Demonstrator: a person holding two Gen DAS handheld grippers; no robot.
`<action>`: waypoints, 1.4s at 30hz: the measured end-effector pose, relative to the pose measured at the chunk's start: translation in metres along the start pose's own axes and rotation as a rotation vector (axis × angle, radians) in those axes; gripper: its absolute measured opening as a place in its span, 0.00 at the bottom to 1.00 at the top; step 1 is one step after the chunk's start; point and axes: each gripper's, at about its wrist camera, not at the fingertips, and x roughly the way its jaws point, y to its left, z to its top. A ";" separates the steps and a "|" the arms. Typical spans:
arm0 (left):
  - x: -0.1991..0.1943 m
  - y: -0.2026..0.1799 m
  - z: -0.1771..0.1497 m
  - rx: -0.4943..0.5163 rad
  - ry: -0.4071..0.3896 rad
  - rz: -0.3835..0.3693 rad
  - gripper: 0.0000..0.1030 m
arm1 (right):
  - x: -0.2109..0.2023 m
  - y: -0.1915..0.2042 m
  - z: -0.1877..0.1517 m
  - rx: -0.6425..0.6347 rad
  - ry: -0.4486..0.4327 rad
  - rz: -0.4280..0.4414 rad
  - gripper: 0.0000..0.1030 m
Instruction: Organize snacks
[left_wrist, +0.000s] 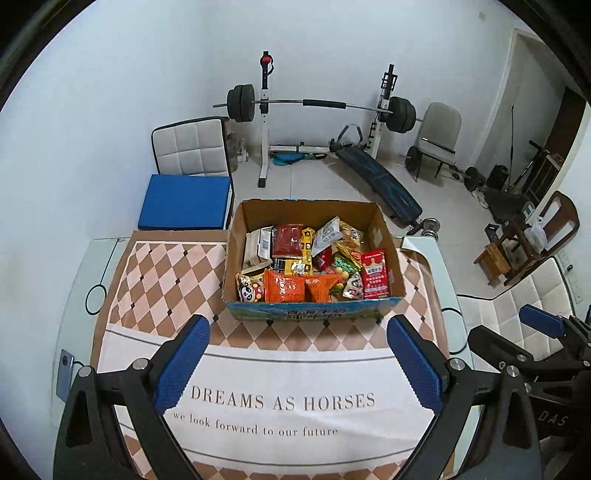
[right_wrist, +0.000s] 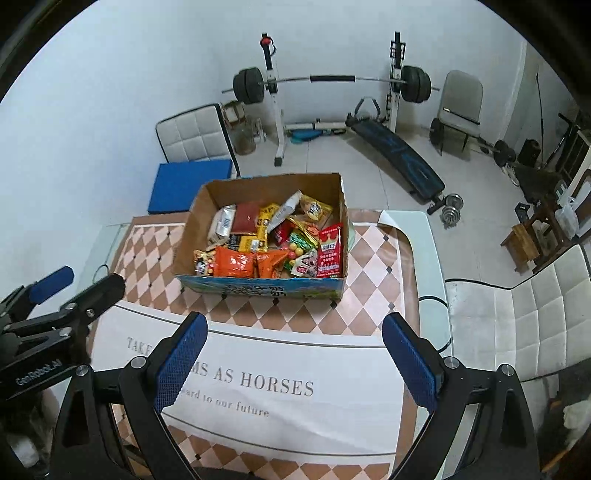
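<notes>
- Both sets of jaws stand spread wide with nothing between them: the left gripper (left_wrist: 297, 334) and the right gripper (right_wrist: 293, 330) each hover over the printed tablecloth (left_wrist: 280, 373), blue pads facing bare cloth.
- The cardboard box (left_wrist: 314, 312) sits straight ahead of the left jaws, just beyond their tips; ahead and a little left of the right jaws. It is heaped with snacks (left_wrist: 314, 258), none lifted out.
- Judgement: the task looks barely begun, and the step in hand is a reach into the box for a first packet.
- To do it well, I would come over the near wall from above, not push through it, since the carton is light and may slide on the cloth.
- The orange packets (left_wrist: 286, 288) lean against the near wall, closest to the jaws, and the upright red pouch (left_wrist: 375, 273) stands at the right side; either offers an edge to pinch. Close on a flat seam, not on the puffed middle, as crinkly film tends to slip.
- The left view shows the full "DREAMS AS HORSES" lettering and the other gripper at its right edge.
- The right view shows more of the white quilted chair (right_wrist: 517, 314) beside the table (right_wrist: 417, 229), and the left gripper's branded body at its own left edge.
</notes>
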 end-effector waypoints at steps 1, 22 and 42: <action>-0.004 0.000 -0.003 0.000 -0.002 -0.003 0.95 | -0.006 0.002 -0.002 -0.001 -0.006 0.001 0.95; -0.048 0.011 -0.022 -0.012 -0.087 0.042 0.96 | -0.069 0.015 -0.033 0.007 -0.092 -0.014 0.98; 0.006 0.013 0.001 0.025 -0.089 0.089 0.99 | -0.008 0.007 0.010 0.064 -0.118 -0.102 0.98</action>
